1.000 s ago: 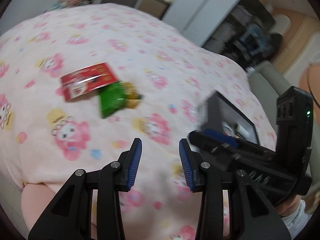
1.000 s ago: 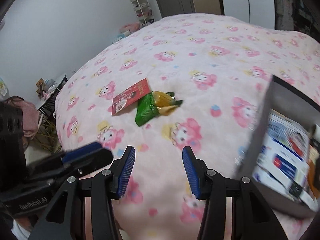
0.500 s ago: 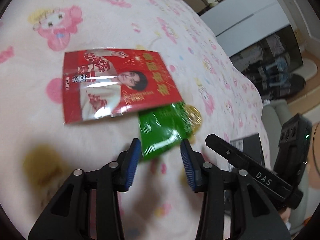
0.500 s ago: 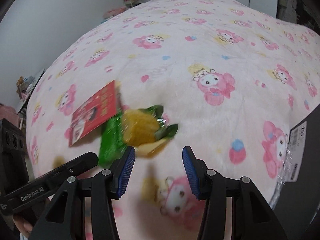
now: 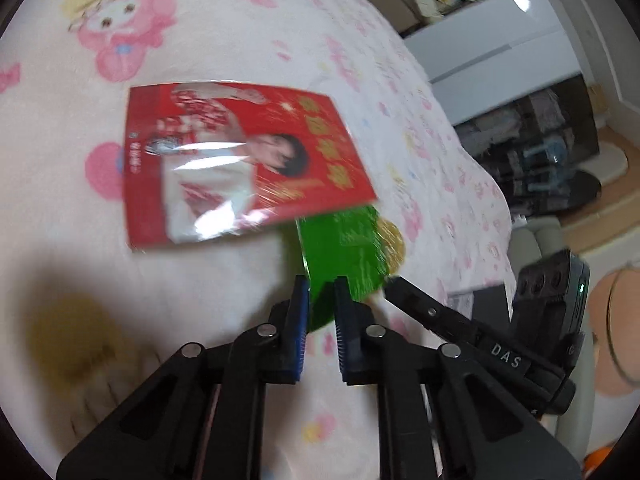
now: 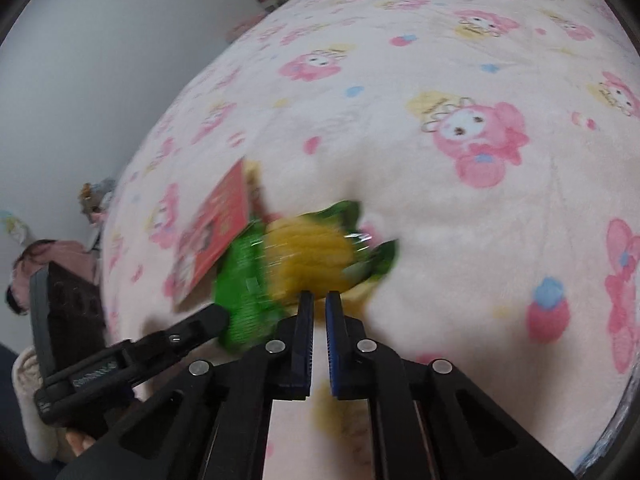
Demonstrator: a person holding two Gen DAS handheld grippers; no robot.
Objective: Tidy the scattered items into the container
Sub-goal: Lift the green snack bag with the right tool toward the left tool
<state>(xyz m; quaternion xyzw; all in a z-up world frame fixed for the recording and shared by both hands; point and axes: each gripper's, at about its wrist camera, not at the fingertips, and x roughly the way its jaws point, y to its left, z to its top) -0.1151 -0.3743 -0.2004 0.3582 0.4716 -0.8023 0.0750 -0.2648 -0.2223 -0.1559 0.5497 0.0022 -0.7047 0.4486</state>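
Observation:
A green snack packet (image 5: 344, 252) lies on the pink patterned bed cover, with a yellow packet (image 5: 394, 244) against it and a red packet (image 5: 240, 160) overlapping its far edge. My left gripper (image 5: 322, 284) has its jaws nearly shut on the green packet's near edge. In the right wrist view my right gripper (image 6: 317, 296) has its jaws nearly shut at the near edge of the yellow packet (image 6: 312, 256), with the green packet (image 6: 248, 280) and red packet (image 6: 216, 236) to its left. The views are blurred.
The dark container's edge (image 5: 480, 300) shows behind the right gripper in the left wrist view. The bed cover (image 6: 440, 160) spreads all around. A wall, shelves and furniture stand beyond the bed.
Both grippers moved in to the packets and closed from wide open to nearly shut, the left on the green packet, the right at the yellow one.

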